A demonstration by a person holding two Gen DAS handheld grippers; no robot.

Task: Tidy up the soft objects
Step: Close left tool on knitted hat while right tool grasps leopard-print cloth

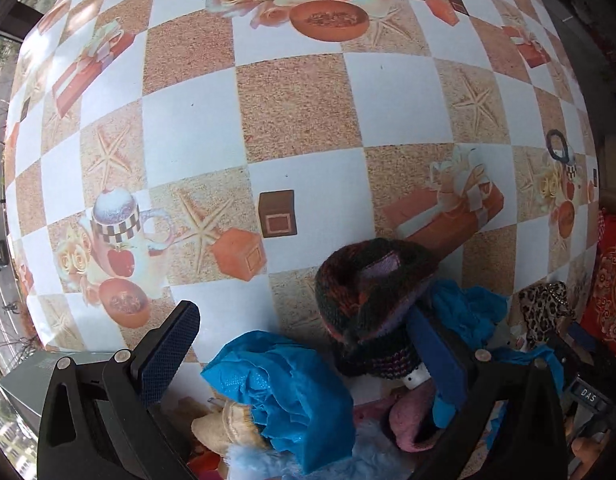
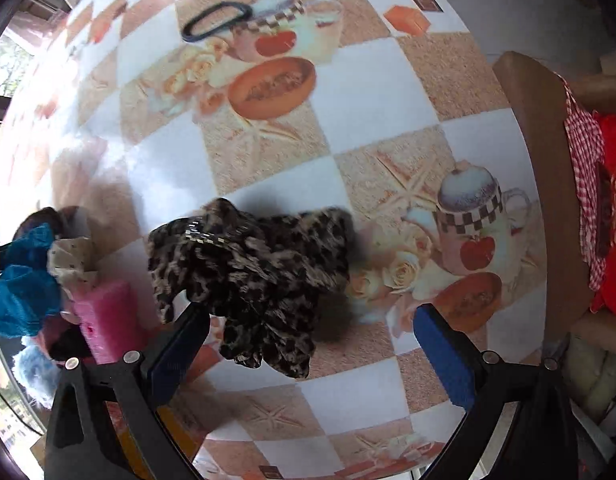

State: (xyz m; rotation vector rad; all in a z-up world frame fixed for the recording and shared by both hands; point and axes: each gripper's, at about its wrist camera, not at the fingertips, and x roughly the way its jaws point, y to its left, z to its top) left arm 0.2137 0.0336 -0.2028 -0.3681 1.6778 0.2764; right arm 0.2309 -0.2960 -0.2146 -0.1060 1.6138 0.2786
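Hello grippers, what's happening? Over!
Left gripper open over blue cloth. Right gripper open at leopard cloth. Nothing blocking.

Likely a home: printed tablecloth [image 1: 300,92], cushioned chair [image 2: 539,128].

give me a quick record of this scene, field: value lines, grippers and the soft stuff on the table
surface: table under a checkered printed cloth
left gripper: open, over the pile, holding nothing
right gripper: open, leopard-print cloth between its fingers, not clamped
pile: blue mesh cloth, dark knitted hat, pink item, light blue fluffy item, bunched at the near table edge
apart from pile: black hair band, far across the table
leopard-print cloth state: crumpled, lying beside the pile
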